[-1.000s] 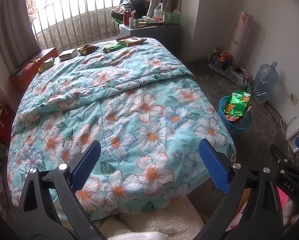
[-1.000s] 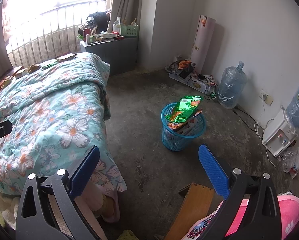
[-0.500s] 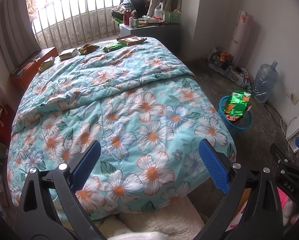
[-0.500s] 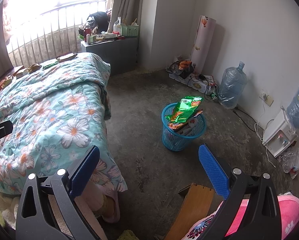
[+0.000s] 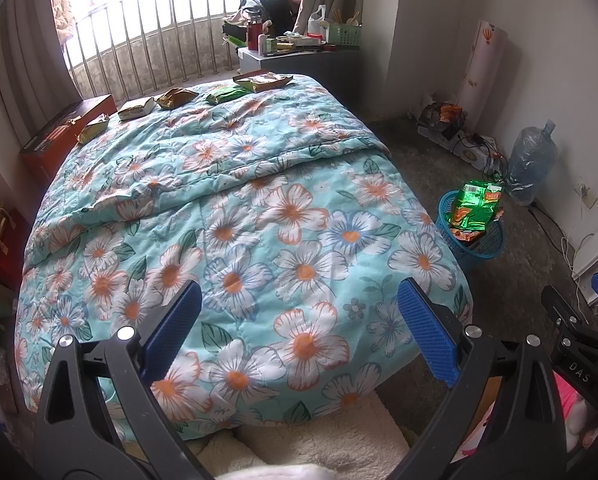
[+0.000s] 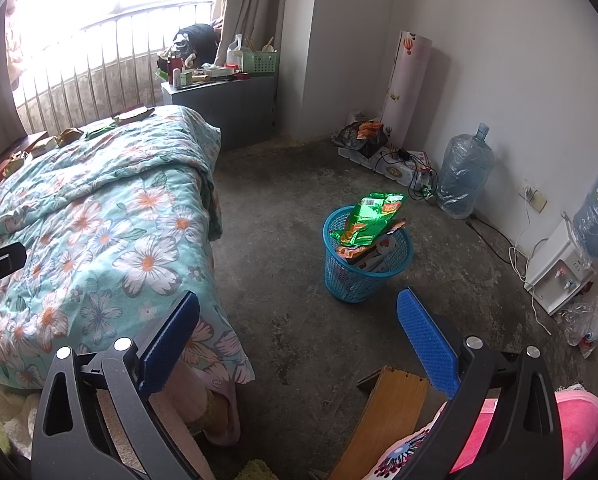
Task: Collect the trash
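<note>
Daylight from the barred window falls on a bed (image 5: 259, 208) under a floral quilt, with bare concrete floor (image 6: 283, 216) to its right. Five or so wrappers (image 5: 177, 97) lie in a row along the far edge of the quilt, well apart from both grippers. The bin (image 6: 365, 264), a blue mesh one on the floor beside the bed, already holds trash, and a green bag (image 6: 373, 218) juts above its rim.

Both the left gripper (image 5: 299, 330) and the right gripper (image 6: 297, 330) are spread wide, holding nothing.

The likely risks: the wrappers are thin and flat on soft cloth, so a pinch may catch quilt instead, or slide off the foil. The bin looks nearly full; another piece dropped on the bag could slip off onto the floor or tip the bag out.

Only the left view shows the whole row of wrappers clearly. Only the right view shows the bin's contents, the open floor around it and the water dispenser (image 6: 559, 268) by the wall.
</note>
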Tool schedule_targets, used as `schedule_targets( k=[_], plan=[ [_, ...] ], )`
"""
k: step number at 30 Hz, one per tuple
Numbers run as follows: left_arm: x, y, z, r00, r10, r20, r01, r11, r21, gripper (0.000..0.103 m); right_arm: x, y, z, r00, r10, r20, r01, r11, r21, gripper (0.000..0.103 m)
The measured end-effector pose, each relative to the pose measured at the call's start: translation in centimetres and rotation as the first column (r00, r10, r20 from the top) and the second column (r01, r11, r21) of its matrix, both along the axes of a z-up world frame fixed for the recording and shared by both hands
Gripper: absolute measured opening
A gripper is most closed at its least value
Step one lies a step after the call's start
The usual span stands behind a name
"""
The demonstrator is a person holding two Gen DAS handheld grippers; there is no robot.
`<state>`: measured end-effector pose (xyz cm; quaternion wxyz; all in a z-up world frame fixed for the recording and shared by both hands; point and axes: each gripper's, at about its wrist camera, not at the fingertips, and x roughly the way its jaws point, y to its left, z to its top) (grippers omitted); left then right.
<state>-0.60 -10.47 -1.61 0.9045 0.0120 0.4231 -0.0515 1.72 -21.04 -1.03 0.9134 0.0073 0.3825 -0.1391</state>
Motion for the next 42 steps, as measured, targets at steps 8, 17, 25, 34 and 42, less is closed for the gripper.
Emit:
schedule_targets(
  k=[8, 17, 25, 34, 42],
  plan=[
    [0.01, 0.05, -0.03, 1.0, 0.0, 0.0, 0.0, 1.0, 0.002, 0.094, -0.02, 0.09, 0.01, 1.0, 0.0, 0.0, 0.0, 1.0, 0.002, 0.096],
    [0.01, 0.09, -0.05, 1.0, -0.001, 0.0, 0.001, 1.0, 0.001, 0.094, 0.04, 0.21, 0.09, 1.0, 0.003, 0.001, -0.003, 1.0, 0.002, 0.096],
    [0.01, 0.1, -0.04, 1.0, -0.001, -0.001, 0.001, 1.0, 0.001, 0.094, 0.04, 0.3, 0.1, 1.0, 0.003, 0.0, -0.003, 1.0, 0.001, 0.096],
    [0.02, 0.03, 0.02, 1.0, -0.001, -0.001, 0.001, 1.0, 0.001, 0.094, 0.01, 0.32, 0.06, 1.0, 0.002, 0.0, -0.002, 1.0, 0.001, 0.096],
    [-0.04, 0.04, 0.01, 1.0, -0.002, 0.0, 0.002, 1.0, 0.0, 0.094, 0.0, 0.39, 0.07, 1.0, 0.002, 0.001, -0.002, 1.0, 0.001, 0.096]
  ],
)
